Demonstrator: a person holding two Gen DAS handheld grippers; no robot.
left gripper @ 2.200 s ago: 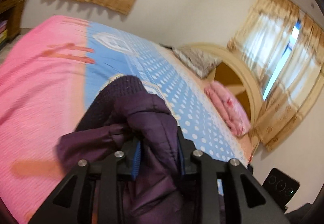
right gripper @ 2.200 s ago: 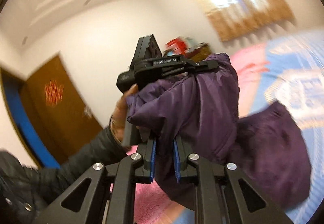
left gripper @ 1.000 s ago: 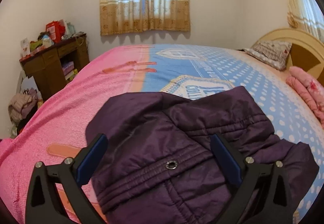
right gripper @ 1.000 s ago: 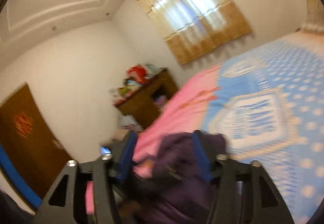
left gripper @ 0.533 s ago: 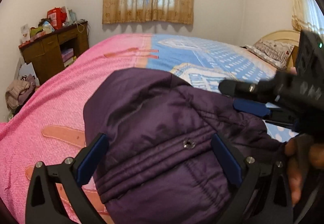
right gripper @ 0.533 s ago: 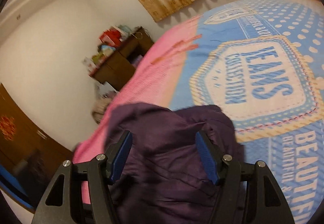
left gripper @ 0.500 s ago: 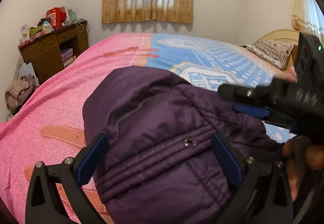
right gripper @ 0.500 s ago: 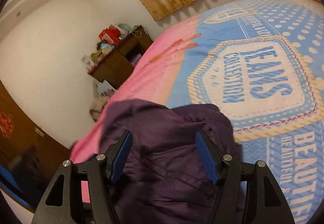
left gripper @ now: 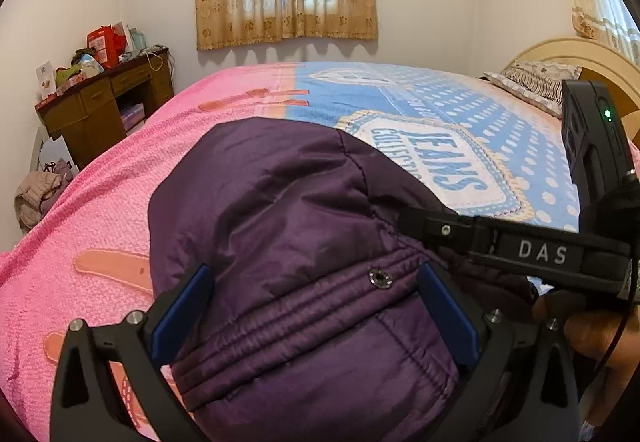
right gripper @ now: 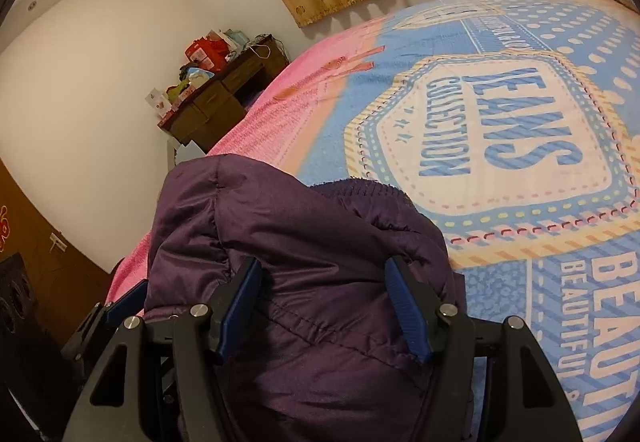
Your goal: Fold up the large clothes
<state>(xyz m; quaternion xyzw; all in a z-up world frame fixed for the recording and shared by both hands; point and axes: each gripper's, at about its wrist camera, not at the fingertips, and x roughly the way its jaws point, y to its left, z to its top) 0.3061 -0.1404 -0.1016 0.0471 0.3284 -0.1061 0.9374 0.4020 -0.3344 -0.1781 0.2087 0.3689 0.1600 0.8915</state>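
A dark purple padded jacket (left gripper: 288,242) lies bunched on the near edge of the bed; it also shows in the right wrist view (right gripper: 304,250). My left gripper (left gripper: 312,298) is open, its blue pads either side of the jacket's ribbed band with a metal snap. My right gripper (right gripper: 324,294) is open, straddling the jacket's top fold. The right gripper's body (left gripper: 520,246) reaches in from the right in the left wrist view, resting over the jacket.
The bed cover (left gripper: 440,114) is pink on the left and blue with a "JEANS COLLECTION" print (right gripper: 500,130) on the right. A cluttered wooden desk (left gripper: 100,98) stands by the left wall. Pillows (left gripper: 536,78) and a headboard are far right. Curtained window behind.
Both grippers, shut on the lifted jacket two seconds ago, have let go and opened. The jacket now rests on the bed. The right gripper has moved in over the jacket beside the left.
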